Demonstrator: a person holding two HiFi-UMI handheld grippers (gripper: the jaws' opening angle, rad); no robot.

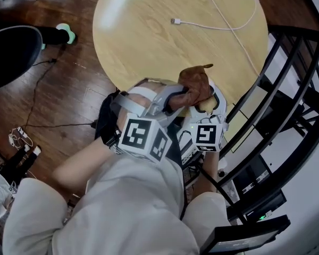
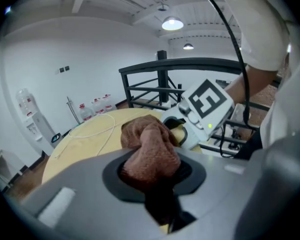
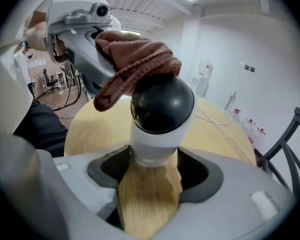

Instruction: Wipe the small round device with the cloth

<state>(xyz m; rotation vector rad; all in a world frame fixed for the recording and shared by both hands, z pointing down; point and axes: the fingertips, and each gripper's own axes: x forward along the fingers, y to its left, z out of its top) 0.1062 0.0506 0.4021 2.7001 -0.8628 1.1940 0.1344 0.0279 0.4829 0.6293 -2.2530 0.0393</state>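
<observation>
Bright, even indoor light from ceiling lamps (image 2: 172,23), one flaring white; a pale sheen crosses the far left of the counter (image 1: 117,7). Both gripper views bow and darken at their rims, with the near foreground blurred; the cloth (image 2: 150,149) and small round device (image 3: 162,109) are sharp.

I can read no word, brand name or number on any of my feeds. The only printed signs are black-and-white square code patterns. In the head view they sit on the faces of the left marker cube (image 1: 143,137) and the right marker cube (image 1: 208,137). They are blocky shapes on white, not letters I can spell out. In the left gripper view, the bottles (image 2: 95,105) along the far wall carry red labels. There may be print on them, but at this size I cannot make out a single character.
</observation>
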